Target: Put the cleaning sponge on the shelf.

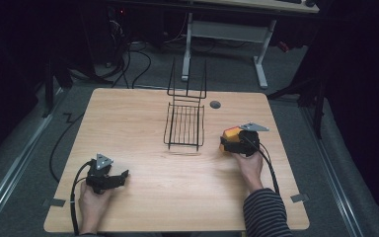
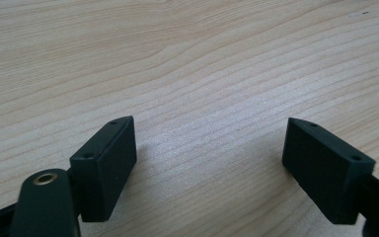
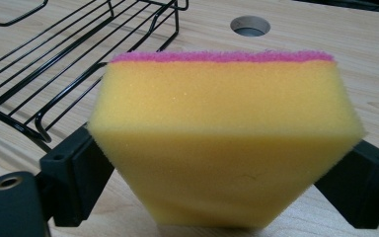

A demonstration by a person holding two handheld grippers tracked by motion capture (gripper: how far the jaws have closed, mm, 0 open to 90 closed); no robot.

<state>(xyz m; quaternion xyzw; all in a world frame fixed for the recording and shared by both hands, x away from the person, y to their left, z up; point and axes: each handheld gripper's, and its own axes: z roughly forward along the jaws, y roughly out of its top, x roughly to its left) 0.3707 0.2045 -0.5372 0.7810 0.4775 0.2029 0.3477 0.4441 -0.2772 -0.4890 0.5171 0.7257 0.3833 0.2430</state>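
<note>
Wooden table (image 1: 143, 197) stood in a dark room, with a black wire rack (image 1: 184, 126) near its middle. On the right side, the right gripper (image 3: 227, 192) squeezed a yellow sponge (image 3: 224, 138) with a pink top, pinching it in just beside the rack. On the left, the left gripper (image 2: 209, 163) rested low over the bare wood with its jaws wide apart.

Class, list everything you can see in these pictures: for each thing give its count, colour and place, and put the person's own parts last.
sponge: one, yellow with a pink top, pinched in the right gripper
wire rack: one, black, table middle, far side
cable hole: one, grey, right of the rack
table: one, light wood
desk frame: one, white, behind the table
left gripper: one, black, open over bare wood
right gripper: one, black, near the right edge
hands: two, near edge
</note>
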